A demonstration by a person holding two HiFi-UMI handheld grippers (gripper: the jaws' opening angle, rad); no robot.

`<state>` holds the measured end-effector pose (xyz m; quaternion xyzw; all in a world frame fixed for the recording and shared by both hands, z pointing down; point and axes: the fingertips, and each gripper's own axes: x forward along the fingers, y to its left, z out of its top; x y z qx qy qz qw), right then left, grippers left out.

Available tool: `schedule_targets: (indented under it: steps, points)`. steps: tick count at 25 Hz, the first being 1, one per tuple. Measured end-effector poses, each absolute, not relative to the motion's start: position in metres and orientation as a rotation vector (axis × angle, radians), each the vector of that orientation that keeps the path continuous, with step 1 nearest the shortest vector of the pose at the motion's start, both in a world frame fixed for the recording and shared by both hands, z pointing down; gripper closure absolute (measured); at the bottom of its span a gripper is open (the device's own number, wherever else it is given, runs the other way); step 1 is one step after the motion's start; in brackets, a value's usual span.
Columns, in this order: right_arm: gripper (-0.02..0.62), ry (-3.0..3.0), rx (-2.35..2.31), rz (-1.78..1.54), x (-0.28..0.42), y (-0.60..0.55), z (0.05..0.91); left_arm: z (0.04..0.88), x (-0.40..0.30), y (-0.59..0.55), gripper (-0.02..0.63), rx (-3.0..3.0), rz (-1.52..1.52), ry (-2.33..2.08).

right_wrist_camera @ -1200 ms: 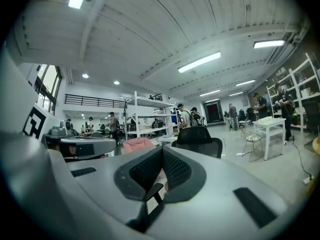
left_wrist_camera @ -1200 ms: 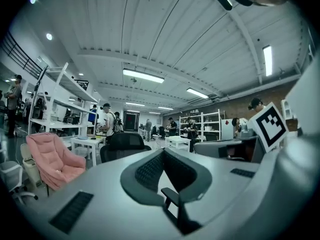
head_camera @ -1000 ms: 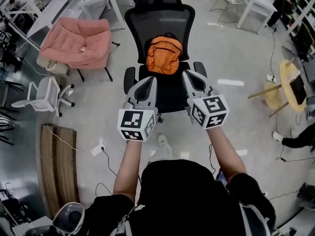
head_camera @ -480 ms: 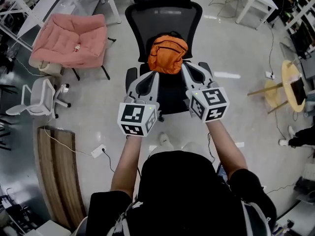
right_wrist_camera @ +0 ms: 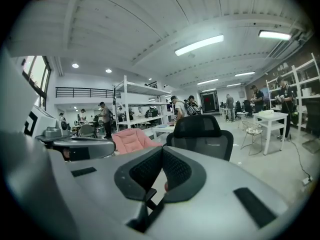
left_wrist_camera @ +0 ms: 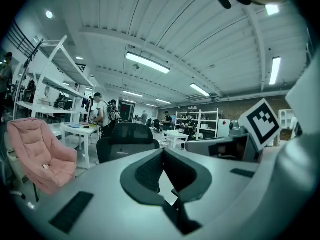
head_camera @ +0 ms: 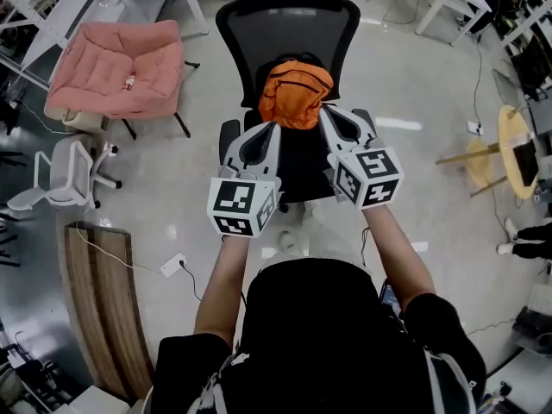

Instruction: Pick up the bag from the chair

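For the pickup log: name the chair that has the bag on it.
The black mesh office chair straight ahead: the orange bag sits on its seat. The pink padded chair and white chair at left carry no bag.

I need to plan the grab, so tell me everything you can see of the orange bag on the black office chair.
The orange fabric backpack is small, soft and rumpled, with dark seam lines across its front. It sits on the seat of the black mesh office chair, apparently propped upright against the backrest. The left gripper and right gripper flank its lower corners; whether they touch it cannot be told.
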<state>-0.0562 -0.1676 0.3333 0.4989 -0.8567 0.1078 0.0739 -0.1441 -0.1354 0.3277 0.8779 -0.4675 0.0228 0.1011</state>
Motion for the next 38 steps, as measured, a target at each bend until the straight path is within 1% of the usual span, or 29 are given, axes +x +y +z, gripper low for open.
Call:
schedule_targets:
  steps: [11, 16, 26, 38]
  points:
    - [0.597, -2.569, 1.450, 0.407, -0.034, -0.242, 0.372, 0.365, -0.126, -0.204, 0.598, 2.535, 0.155, -1.411]
    - [0.597, -2.556, 1.412, 0.447, -0.020, -0.277, 0.393, 0.382, -0.106, -0.240, 0.597, 2.536, 0.170, -1.398]
    - [0.597, -2.476, 1.422, 0.537, 0.016, -0.343, 0.452, 0.446, -0.073, -0.302, 0.597, 2.490, 0.237, -1.336]
    - [0.595, -2.375, 1.328, 0.680, 0.045, -0.382, 0.543, 0.516, -0.053, -0.344, 0.598, 2.392, 0.322, -1.317]
